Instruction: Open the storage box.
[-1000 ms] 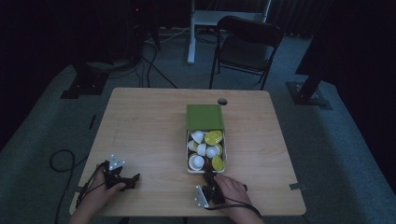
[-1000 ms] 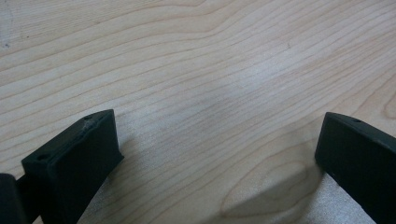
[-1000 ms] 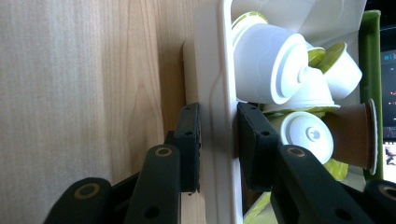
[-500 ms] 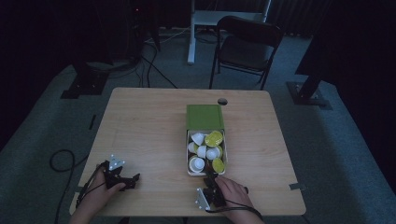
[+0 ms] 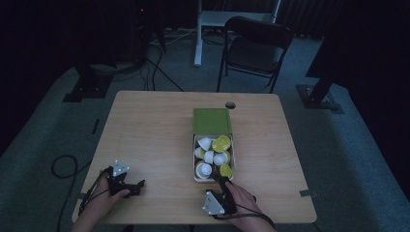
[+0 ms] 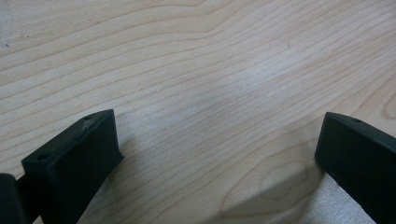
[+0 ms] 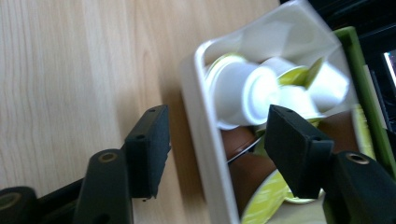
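Right gripper [image 7: 215, 140] poised at near end of white box [image 5: 213, 179] of capsules [image 7: 243, 93] — jaws apart, straddling box wall. Best closed squarely on the rim, no tilting. Left gripper [image 5: 126, 184] left of box — open, idle.

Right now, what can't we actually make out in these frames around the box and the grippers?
- Capsules in the white box: right gripper view, blurred; no count possible.
- Brown capsule: right gripper view, partly hidden by the right gripper jaw.
- Box bottom: high view, covered by capsules.
- Green lid: high view, too dim to tell whether hinged.
- Left gripper: left gripper view, jaws cut off by the frame edge.
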Tool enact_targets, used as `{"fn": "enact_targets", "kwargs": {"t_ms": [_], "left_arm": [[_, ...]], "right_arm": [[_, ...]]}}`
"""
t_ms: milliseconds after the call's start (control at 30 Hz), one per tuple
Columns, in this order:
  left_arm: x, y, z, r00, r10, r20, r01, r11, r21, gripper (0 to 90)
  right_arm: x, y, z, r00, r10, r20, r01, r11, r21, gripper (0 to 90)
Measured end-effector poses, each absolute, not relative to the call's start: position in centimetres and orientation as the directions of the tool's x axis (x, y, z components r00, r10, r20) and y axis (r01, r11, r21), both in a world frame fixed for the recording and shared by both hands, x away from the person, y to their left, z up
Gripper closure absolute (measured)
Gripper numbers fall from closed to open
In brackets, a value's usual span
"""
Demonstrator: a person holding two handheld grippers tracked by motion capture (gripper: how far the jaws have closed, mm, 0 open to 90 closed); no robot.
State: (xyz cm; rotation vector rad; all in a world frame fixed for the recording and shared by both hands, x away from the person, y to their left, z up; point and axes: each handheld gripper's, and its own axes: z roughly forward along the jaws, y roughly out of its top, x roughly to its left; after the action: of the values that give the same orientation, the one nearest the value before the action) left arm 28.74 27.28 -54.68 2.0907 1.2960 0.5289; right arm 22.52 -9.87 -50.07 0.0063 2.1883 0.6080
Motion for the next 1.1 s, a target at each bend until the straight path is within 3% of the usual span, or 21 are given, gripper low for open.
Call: {"fn": "enact_targets", "kwargs": {"t_ms": [100, 233, 667, 1100], "left_arm": [[28.7, 27.3, -54.7, 0.44, 0.898, 0.015, 0.652, -0.331, 0.682, 0.0], [28.7, 27.3, -54.7, 0.44, 0.898, 0.015, 0.652, -0.331, 0.682, 0.0], [28.7, 27.3, -54.7, 0.441, 0.898, 0.016, 0.652, -0.332, 0.682, 0.0], [28.7, 27.3, -54.7, 0.44, 0.898, 0.015, 0.652, -0.332, 0.682, 0.0]], "right_arm": [[22.5, -9.9, -49.8, -0.639, 0.214, -0.739, -0.209, 0.876, 0.434, 39.5], [22.7, -10.7, -47.8, -0.627, 0.298, -0.719, -0.184, 0.841, 0.509, 34.3], [24.1, -14.1, -44.3, -0.575, 0.514, -0.636, -0.098, 0.729, 0.678, 29.5], [25.9, -18.3, -43.7, -0.499, 0.737, -0.456, 0.037, 0.544, 0.838, 25.9]]}}
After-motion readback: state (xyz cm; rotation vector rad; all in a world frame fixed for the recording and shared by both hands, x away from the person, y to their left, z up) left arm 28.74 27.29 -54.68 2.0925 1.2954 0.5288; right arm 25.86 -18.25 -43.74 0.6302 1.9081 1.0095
